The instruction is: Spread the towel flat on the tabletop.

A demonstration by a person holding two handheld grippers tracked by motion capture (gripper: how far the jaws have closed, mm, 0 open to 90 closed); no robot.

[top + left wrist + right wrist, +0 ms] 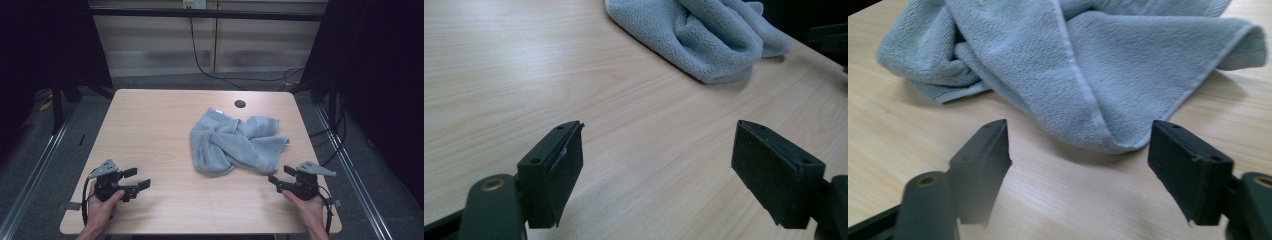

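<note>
Light wood-grain table (150,130), rounded corners, dark round cable hole (240,104) near far edge. Crumpled grey-blue towel (235,142) lying directly on tabletop, bunched in folds w/ pale hem strip. Just ahead of right jaws, nearest fold close in front, not between them. Well ahead of left jaws, off toward upper right; bare wood between & beneath those.

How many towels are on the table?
1. The grey towel lies crumpled on the far right part of the table, ahead of the right hand-held gripper. It is bunched up, so a second cloth tucked inside cannot be ruled out.
</note>
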